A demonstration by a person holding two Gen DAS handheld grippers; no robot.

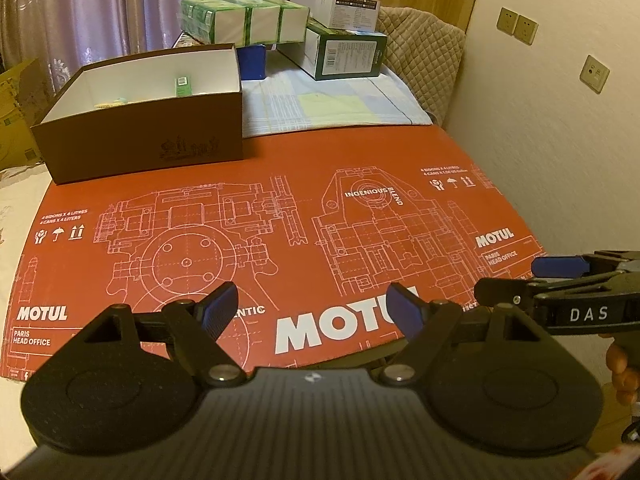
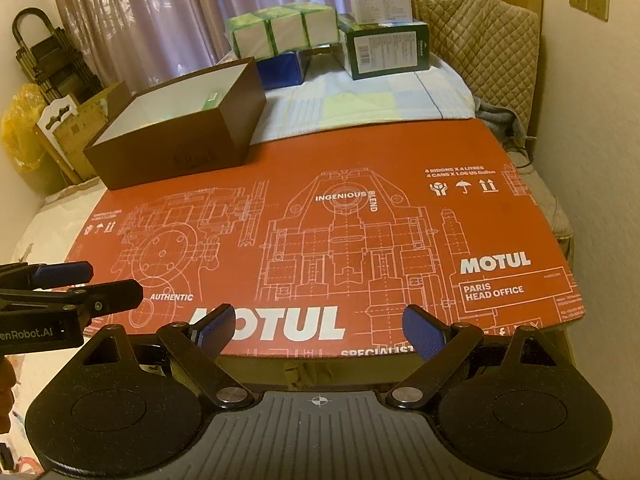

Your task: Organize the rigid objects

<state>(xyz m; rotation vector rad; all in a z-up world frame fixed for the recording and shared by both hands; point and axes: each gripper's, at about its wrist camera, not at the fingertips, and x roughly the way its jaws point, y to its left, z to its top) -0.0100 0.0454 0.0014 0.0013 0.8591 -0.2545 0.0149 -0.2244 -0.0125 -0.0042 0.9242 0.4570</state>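
Left wrist view first: you're holding your left tool (image 1: pixel 309 307) over the near edge of the flat red cardboard sheet with white MOTUL blueprint print (image 1: pixel 280 220), and its blue-padded fingers (image 1: pixel 219 307) are standing wide apart with nothing between them. Your right tool (image 1: pixel 560 266) is poking in from the right side, also sitting over the sheet, gripping nothing. The open brown cardboard box with white inside (image 1: pixel 160 136) is sitting on the far left corner of the sheet, and a small green packet (image 1: pixel 183 85) is leaning upright against its back wall, plus something pale on the box floor that I can't make out. Behind it, a wrapped bundle of green-and-white boxes (image 1: pixel 244 18) and a dark green carton (image 1: pixel 344 54) are resting on the checked cloth (image 1: pixel 328 100).

Right wrist view: your right tool (image 2: pixel 318 330) is gaping wide too, empty, hovering over the near edge of the red sheet (image 2: pixel 320 220). Your left tool (image 2: pixel 76 276) is showing at the left edge. The brown box (image 2: pixel 176 148) is sitting far left, with the green packet (image 2: pixel 211 100) just peeking over its rim.
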